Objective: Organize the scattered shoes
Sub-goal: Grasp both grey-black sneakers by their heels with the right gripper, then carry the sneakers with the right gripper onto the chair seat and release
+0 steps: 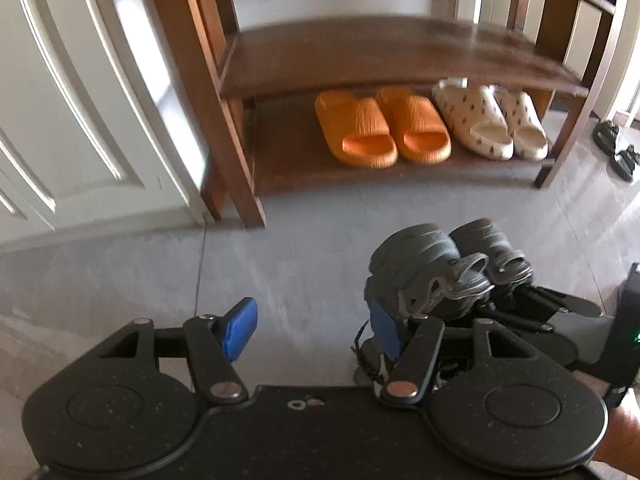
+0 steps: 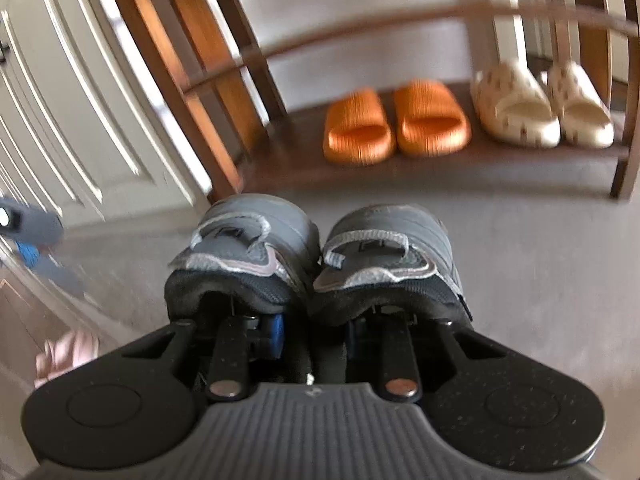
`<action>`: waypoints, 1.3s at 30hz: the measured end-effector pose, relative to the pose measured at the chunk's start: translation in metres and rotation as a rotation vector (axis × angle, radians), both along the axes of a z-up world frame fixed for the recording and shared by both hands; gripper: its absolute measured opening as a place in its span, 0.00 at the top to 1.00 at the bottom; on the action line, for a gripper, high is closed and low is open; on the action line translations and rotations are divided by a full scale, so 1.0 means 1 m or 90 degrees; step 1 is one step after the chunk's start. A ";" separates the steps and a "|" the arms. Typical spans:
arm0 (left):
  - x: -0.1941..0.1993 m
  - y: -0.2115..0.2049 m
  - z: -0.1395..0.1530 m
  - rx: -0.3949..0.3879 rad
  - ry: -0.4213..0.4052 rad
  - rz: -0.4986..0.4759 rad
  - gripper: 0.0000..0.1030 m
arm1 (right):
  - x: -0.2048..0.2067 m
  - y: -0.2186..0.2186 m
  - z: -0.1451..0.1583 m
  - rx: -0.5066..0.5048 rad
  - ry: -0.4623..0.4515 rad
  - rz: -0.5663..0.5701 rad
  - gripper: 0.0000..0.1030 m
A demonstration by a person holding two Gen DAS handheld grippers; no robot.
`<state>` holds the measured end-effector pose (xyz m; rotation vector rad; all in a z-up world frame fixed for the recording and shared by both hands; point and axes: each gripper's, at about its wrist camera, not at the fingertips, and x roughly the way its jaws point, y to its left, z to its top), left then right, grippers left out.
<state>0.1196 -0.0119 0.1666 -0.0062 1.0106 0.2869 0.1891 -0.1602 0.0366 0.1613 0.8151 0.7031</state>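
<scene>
Clamped together at their inner collars, a pair of dark grey sneakers (image 2: 316, 256) is held clear of the floor by the right gripper (image 2: 312, 332); its blue pads are pinched on the two padded, adjoining heel walls, one finger tucked inside each shoe. Rounded rubber toes, pale grey webbing loops and light trim edging are seen on the uppers, pointed toward the wooden shoe rack (image 1: 280, 72). In front of the rack, over smooth grey floor (image 1: 280, 248), the sneakers are carried. The left gripper (image 1: 316, 330) is seen with its jaws apart and nothing pressed between them, one ribbed blue pad free, the other lying close against the nearer sneaker's side. On the rack's lowest dark-brown shelf, a pair of ribbed orange foam slides (image 1: 380, 126) is set beside a pair of cream slides (image 1: 492, 122) patterned with small dark marks. Left of the rack, a white panelled door (image 1: 80, 100) is seen.
</scene>
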 end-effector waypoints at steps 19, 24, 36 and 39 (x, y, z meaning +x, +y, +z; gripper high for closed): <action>0.099 -0.030 0.351 0.059 -0.274 0.065 0.40 | 0.106 -0.078 0.455 0.072 -0.112 0.039 0.69; 0.115 -0.034 0.430 0.060 -0.354 0.129 0.39 | 0.153 -0.075 0.549 0.094 -0.107 0.068 0.69; 0.177 0.019 0.463 0.060 -0.366 0.040 0.39 | 0.264 0.010 0.610 0.067 -0.070 0.003 0.69; 0.202 0.041 0.462 0.041 -0.359 0.001 0.39 | 0.290 0.032 0.611 0.052 -0.045 -0.028 0.69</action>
